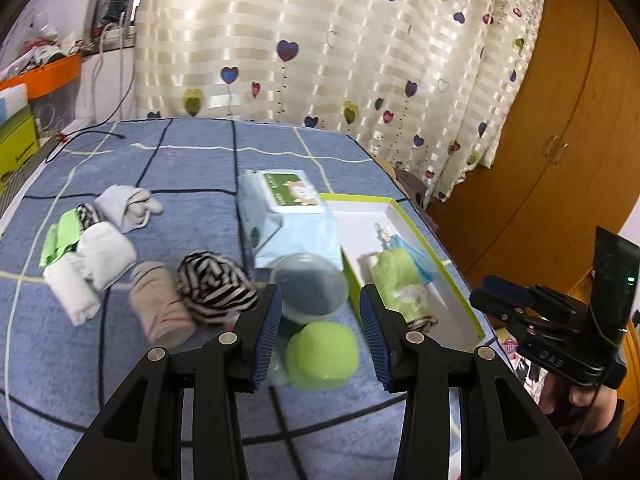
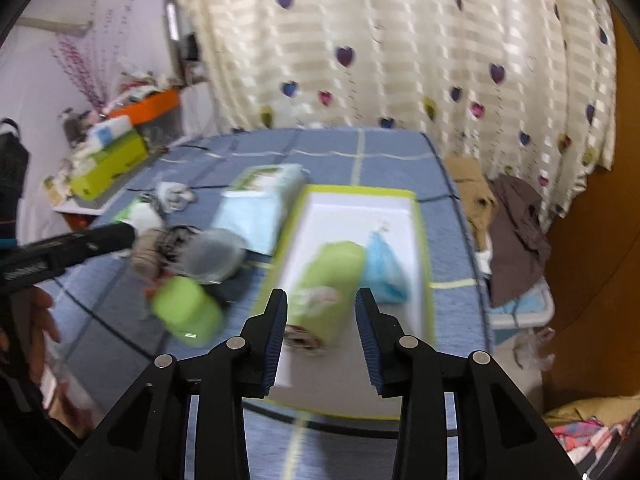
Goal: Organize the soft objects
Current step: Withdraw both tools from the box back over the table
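On the blue bed cover lie rolled socks: a zebra-striped roll, a beige roll, white rolls and a grey pair. A lime-rimmed white box holds a green roll and a light blue piece. My left gripper is open above a lime green lidded jar and a clear plastic lid. My right gripper is open over the box, above the green roll and the light blue piece.
A pack of wet wipes stands between the socks and the box. A heart-print curtain hangs behind the bed. A wooden wardrobe is at the right. Cluttered shelves with boxes stand at the left. Clothes lie beside the bed.
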The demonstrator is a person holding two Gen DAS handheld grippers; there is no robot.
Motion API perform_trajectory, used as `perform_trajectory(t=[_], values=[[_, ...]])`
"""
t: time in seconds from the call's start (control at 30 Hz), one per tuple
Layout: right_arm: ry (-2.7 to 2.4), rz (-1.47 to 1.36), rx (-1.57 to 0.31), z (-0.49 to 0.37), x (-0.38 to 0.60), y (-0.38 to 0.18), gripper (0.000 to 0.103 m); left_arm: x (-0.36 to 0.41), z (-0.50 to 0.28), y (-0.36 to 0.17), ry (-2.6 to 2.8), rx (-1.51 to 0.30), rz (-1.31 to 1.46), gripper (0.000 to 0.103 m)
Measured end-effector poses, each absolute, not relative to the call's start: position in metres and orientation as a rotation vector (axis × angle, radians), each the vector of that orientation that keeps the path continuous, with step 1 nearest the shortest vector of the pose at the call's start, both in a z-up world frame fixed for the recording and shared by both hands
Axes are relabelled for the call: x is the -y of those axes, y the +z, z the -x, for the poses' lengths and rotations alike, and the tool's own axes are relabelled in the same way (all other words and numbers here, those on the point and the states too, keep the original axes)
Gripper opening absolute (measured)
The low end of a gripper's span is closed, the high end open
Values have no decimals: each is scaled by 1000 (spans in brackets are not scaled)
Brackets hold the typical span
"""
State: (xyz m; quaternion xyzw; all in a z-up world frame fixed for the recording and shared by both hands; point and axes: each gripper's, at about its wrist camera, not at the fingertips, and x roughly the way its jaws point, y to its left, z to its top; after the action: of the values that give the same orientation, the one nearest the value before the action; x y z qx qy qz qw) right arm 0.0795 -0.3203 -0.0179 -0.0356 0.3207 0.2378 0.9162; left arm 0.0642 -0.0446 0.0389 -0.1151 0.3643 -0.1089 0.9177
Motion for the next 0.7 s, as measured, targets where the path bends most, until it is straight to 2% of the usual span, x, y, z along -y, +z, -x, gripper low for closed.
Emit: perform_trajectory(t=[0.23,0.33,0.7], values=[[587,18,-659,-62,298,-15,35,21,-48,34,-198,-754,269,42],[599,28,-651,-55,291,-18,40,12,-43,32,-170,-753,271,42],[645,71,-636,-36,268,-10,40,-22,-27,19,-99,-761,312,42]])
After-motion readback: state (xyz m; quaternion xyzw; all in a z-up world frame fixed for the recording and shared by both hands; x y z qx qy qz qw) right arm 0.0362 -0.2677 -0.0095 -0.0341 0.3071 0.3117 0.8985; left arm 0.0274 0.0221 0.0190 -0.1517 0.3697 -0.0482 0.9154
